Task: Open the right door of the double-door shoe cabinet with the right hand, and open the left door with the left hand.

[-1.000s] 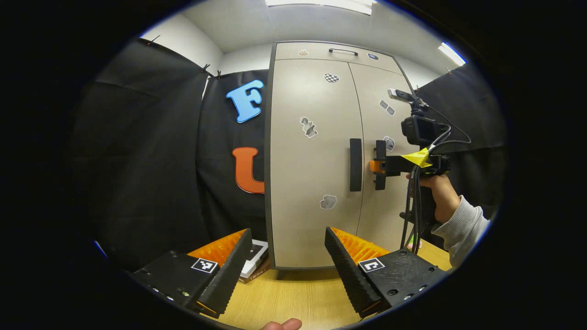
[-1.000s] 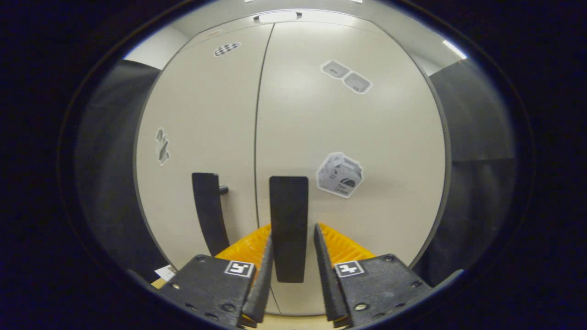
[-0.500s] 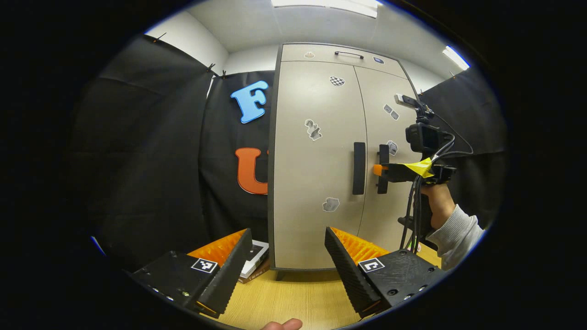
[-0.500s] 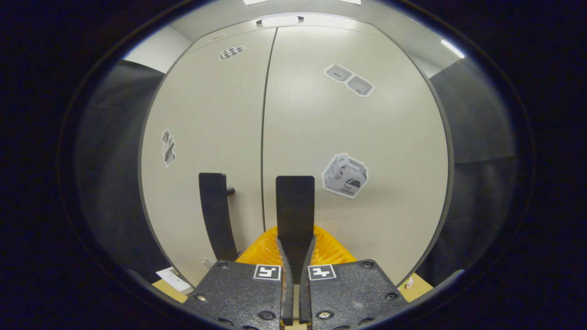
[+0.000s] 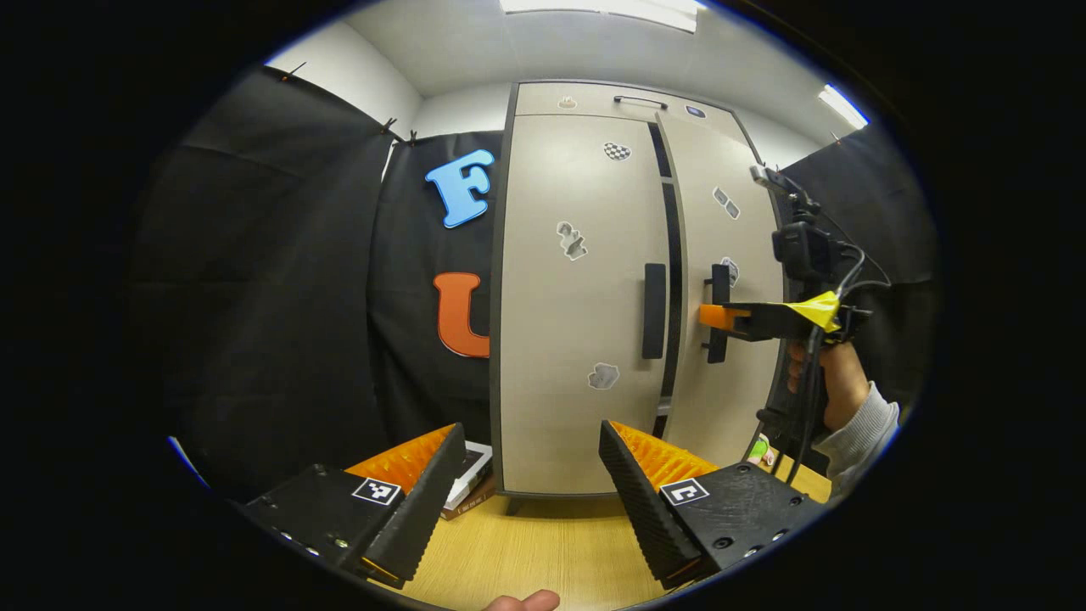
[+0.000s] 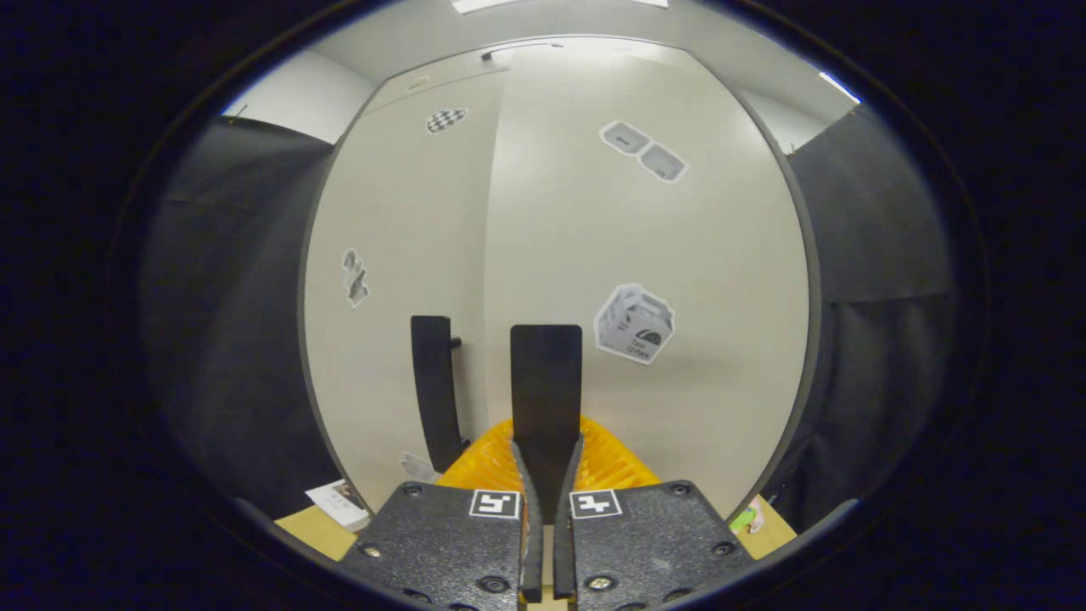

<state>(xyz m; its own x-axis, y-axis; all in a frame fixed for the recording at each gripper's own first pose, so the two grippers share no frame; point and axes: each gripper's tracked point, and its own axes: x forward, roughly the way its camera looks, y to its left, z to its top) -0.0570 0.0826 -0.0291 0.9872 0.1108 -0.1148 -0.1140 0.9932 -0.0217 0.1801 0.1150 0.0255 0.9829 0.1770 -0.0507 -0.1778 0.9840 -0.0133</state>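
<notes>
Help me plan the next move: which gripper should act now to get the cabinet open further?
Right. The right gripper is clamped on the right door's black bar handle, door ajar. The left gripper hangs open, short of the beige left door's black handle.

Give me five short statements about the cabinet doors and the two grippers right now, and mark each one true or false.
1. The right gripper is shut on the right door's handle. True.
2. The left gripper is clamped on the left door's handle. False: it is open, well short of the cabinet.
3. A dark gap shows between the left door and the right door. True.
4. Both doors stand wide open. False: the left door is shut, the right only ajar.
5. The cabinet stands on a wooden surface. True.
</notes>
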